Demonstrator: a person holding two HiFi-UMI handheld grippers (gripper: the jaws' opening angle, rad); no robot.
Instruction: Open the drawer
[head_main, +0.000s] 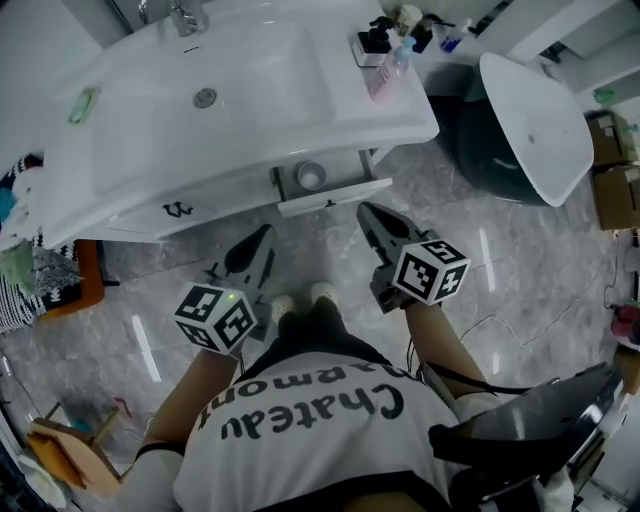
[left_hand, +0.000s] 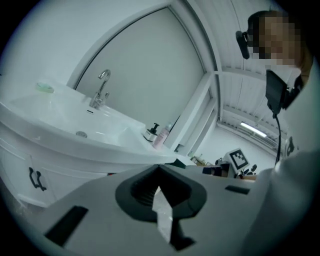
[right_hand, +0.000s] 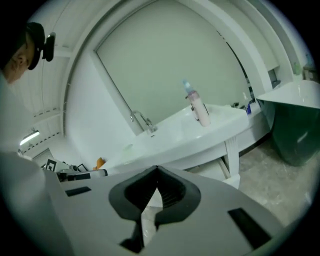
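A white drawer (head_main: 334, 196) juts out a little from under the white sink vanity (head_main: 250, 90), with a grey drain pipe (head_main: 310, 175) showing behind its front. My left gripper (head_main: 262, 236) hovers just in front of the vanity, left of the drawer, jaws together and empty. My right gripper (head_main: 368, 213) hangs close to the drawer's right end, also shut with nothing in it. In the left gripper view the left gripper (left_hand: 159, 168) points at the vanity's front, where a black handle (left_hand: 36, 179) shows. In the right gripper view the right gripper (right_hand: 157, 169) faces the sink, and the drawer (right_hand: 220, 170) shows below it.
A pink bottle (head_main: 385, 75) and dark toiletries stand on the vanity's right corner, a faucet (head_main: 185, 15) at the back. A white-topped dark fixture (head_main: 535, 120) and cardboard boxes (head_main: 612, 180) stand to the right. An orange stool (head_main: 75, 290) stands at left. The person's feet (head_main: 300, 298) rest on grey marble floor.
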